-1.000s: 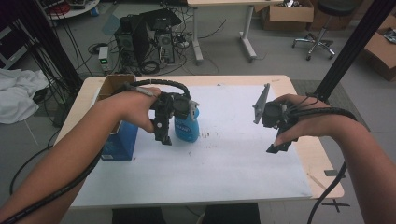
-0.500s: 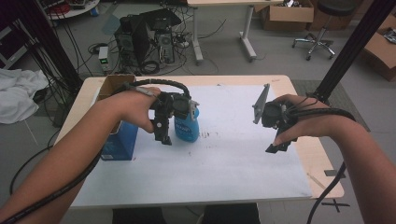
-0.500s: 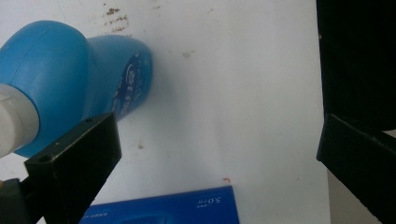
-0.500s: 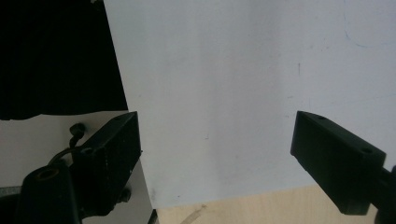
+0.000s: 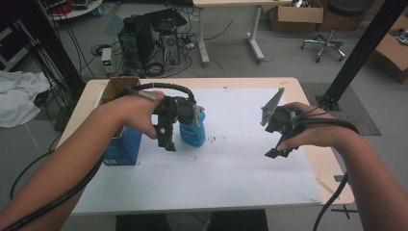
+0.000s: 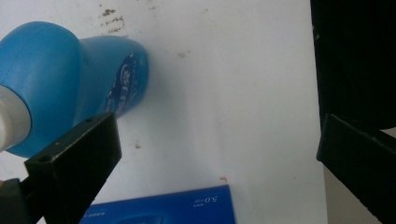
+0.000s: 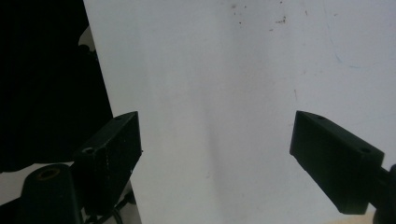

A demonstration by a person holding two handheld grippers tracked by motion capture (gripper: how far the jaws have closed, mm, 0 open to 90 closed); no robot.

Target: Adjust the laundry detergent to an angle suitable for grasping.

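bottle (image 5: 193, 131) stands on the white sheet (image 5: 226, 163), just beside the left gripper (image 5: 168, 139), outside its wide jaws. left gripper view shows the bottle's blue body (image 6: 70, 79) past one jaw, with the blue box (image 6: 163, 207) below. right gripper (image 5: 276, 147) hangs wide over bare sheet, well apart.

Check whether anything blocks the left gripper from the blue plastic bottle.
Nothing visible does. The left gripper is open right beside the blue plastic bottle, with bare white table cover between its jaws.
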